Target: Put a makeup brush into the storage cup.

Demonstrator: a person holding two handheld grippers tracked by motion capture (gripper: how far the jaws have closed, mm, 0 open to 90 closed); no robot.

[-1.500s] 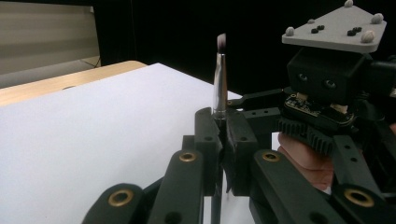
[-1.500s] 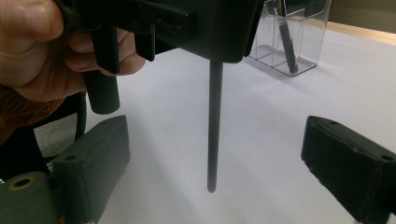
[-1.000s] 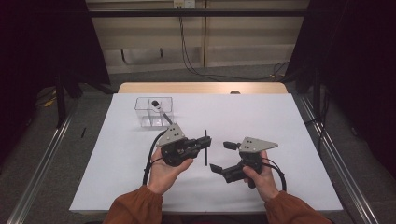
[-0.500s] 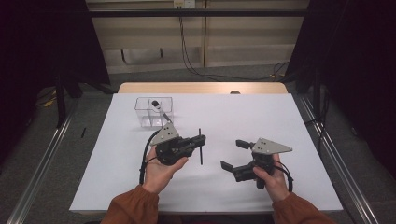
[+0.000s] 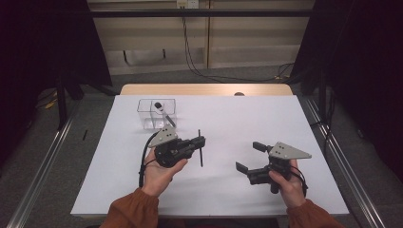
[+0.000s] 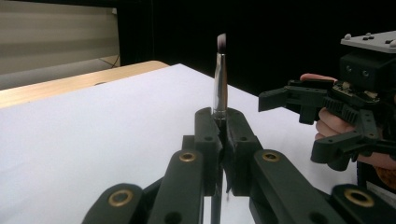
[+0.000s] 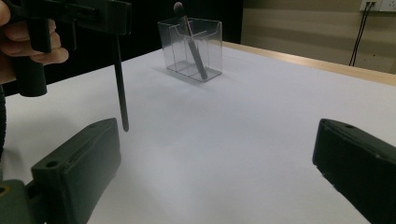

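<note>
Looked over all three views and there's no readable text anywhere — no labels, brands, numbers or signs on the white table cover, the clear box, the brushes or the black gripper parts — just plain surfaces.

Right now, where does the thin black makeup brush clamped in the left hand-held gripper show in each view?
High view: thin black makeup brush upright at centre, right of the left hand-held gripper.
Left gripper view: centre, bristles up.
Right gripper view: upper left, handle hanging down.
Shared landmark: white table.
</note>
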